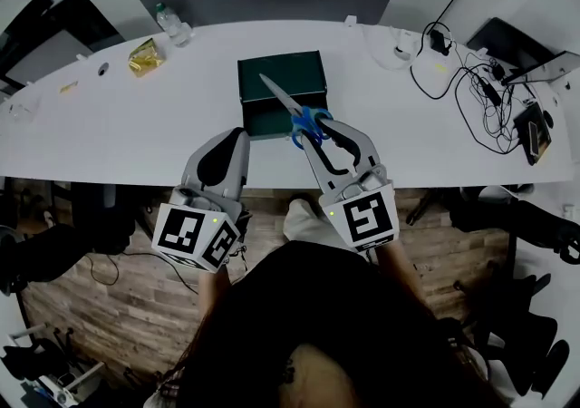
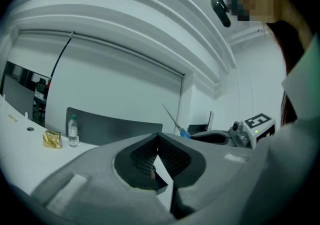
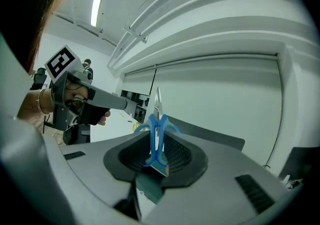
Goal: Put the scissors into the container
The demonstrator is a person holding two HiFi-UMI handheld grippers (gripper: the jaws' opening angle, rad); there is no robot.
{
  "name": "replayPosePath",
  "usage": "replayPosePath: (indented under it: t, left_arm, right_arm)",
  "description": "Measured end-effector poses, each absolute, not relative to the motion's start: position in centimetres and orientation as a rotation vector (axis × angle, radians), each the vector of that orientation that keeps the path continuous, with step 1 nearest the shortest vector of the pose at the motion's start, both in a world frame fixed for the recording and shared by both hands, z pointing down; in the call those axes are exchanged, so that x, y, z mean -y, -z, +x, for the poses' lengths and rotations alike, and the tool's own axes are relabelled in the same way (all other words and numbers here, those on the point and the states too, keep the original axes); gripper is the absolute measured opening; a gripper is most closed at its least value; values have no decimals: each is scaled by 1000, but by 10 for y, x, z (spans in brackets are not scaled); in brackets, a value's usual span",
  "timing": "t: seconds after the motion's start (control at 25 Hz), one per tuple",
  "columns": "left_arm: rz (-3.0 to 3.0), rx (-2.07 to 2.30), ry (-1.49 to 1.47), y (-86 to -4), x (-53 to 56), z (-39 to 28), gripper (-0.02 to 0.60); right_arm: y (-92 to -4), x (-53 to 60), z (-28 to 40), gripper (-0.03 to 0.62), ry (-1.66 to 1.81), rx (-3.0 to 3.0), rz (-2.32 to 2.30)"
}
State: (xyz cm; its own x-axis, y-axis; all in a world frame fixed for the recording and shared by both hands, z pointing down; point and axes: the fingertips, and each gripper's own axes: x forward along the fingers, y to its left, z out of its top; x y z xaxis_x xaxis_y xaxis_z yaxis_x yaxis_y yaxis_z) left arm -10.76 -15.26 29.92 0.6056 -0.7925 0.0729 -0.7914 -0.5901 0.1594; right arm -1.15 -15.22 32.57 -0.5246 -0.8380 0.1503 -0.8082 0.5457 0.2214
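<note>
Widest thing first: the long white table (image 1: pixel 109 125), and at its near edge the dark green rectangular box container (image 1: pixel 304 71), which looks open on top. Next, the two grey hand-held grippers. The left tongs (image 1: pixel 237 136) sit low, just beside the container's near left corner. The right tongs (image 1: pixel 317 132) are up at its near right corner. And smallest of all, the steel-bladed scissors with blue plastic loop handles (image 1: pixel 281 96), lifted off the table, blades slanting out over the container.

I'd judge them light, stiff and hard, with slick blades and a sharp point, so the handles are the place to take hold. Gripped there, the long blades could swing about the pinch.

Right tongs: clamped on those blue loops, spread only as wide as the handles. Left tongs: jaws drawn together, nothing between them, holding nothing
</note>
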Motion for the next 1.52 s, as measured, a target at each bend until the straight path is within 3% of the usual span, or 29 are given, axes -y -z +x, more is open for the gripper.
replayPosePath:
  t: [1.52]
  left_arm:
    - [2563,1474,17,-313,241,-111,11]
  right_arm:
    - [-436,248,-6,92,276,2415,910]
